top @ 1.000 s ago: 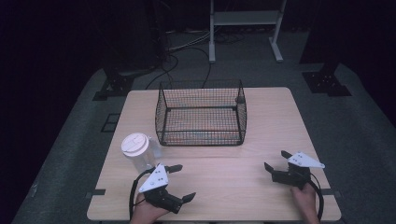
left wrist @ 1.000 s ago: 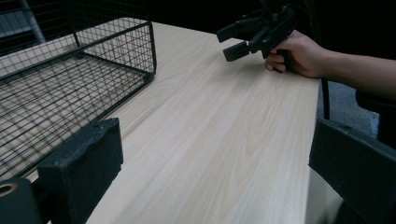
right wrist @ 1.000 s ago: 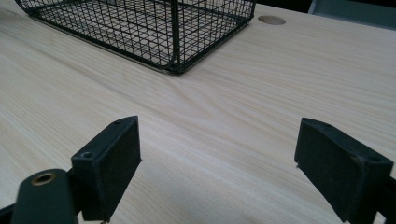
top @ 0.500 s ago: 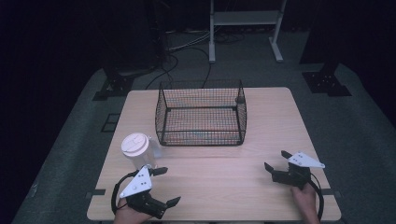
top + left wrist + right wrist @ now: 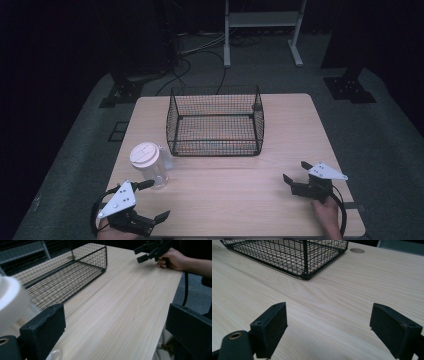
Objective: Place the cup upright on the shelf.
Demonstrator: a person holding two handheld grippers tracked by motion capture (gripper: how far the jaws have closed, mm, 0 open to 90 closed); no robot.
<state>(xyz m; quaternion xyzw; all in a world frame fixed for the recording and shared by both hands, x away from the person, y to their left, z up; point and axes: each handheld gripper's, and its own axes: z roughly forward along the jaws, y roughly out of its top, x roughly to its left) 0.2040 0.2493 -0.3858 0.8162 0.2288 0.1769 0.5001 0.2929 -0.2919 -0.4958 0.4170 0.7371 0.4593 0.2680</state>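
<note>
A black wire basket [image 5: 215,148] stands empty at the middle of the wooden table [image 5: 235,190]. To its front left is a clear cup with a white lid [image 5: 145,156]. My left gripper [image 5: 157,200] is open at the near left corner, just in front of the cup and apart from it. In the left gripper view the lid [image 5: 8,300] blurs past the left jaw, and the basket [image 5: 106,257] lies ahead. My right gripper [image 5: 295,171] is open near the front right edge, with nothing between its jaws. The right gripper view has the basket's corner [image 5: 305,262] ahead.
A round cable hole [image 5: 357,250] sits in the tabletop beyond the basket. Off the table lie a dark floor, cables and a white stand's legs [image 5: 227,55]. The person's hand [image 5: 172,260] holds the right gripper [image 5: 150,251] across the table.
My left gripper has moved left and back toward the near left corner, still open. The right gripper, cup and basket have stayed put.
</note>
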